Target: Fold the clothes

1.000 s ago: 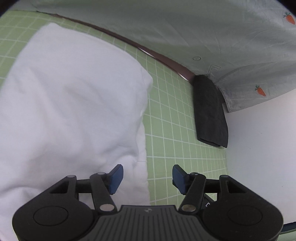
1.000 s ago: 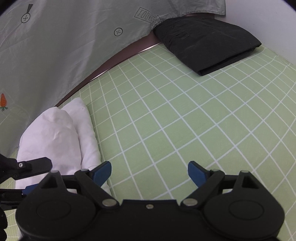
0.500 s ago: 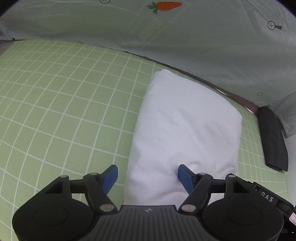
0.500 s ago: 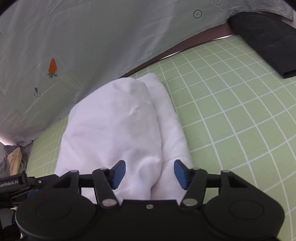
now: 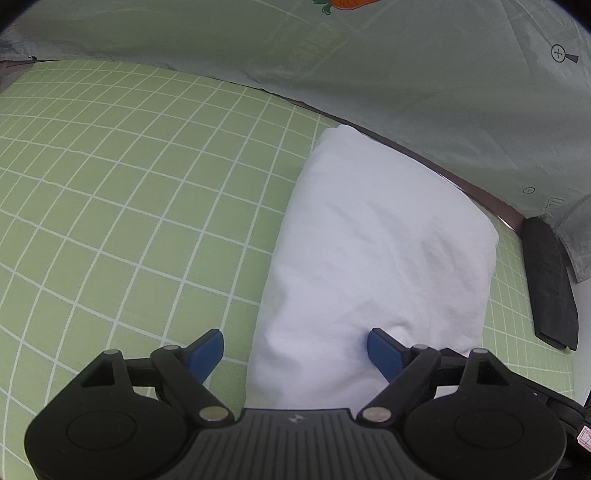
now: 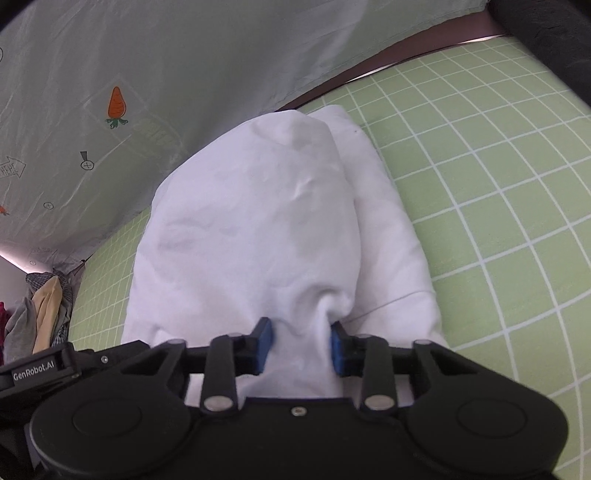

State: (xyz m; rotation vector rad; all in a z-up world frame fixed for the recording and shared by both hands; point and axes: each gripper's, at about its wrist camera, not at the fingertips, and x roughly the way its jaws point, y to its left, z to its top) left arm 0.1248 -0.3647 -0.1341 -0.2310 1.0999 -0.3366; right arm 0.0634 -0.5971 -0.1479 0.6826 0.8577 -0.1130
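A folded white garment (image 5: 376,251) lies on the green checked sheet (image 5: 129,206); it also shows in the right wrist view (image 6: 258,229). My left gripper (image 5: 295,350) is open, its jaws straddling the near left edge of the garment, with one blue pad on the sheet and one on the cloth. My right gripper (image 6: 299,345) is shut on a bunched fold at the near edge of the white garment. The left gripper's black body (image 6: 44,365) shows at the lower left of the right wrist view.
A folded black garment (image 5: 550,288) lies at the far right by the wall; it also shows at the top right of the right wrist view (image 6: 554,33). A grey carrot-print sheet (image 5: 369,55) hangs behind. A pile of clothes (image 6: 40,310) sits at the far left.
My right gripper has closed its jaws onto the near edge of the white garment. My left gripper moved closer to the garment's left edge and stayed open.
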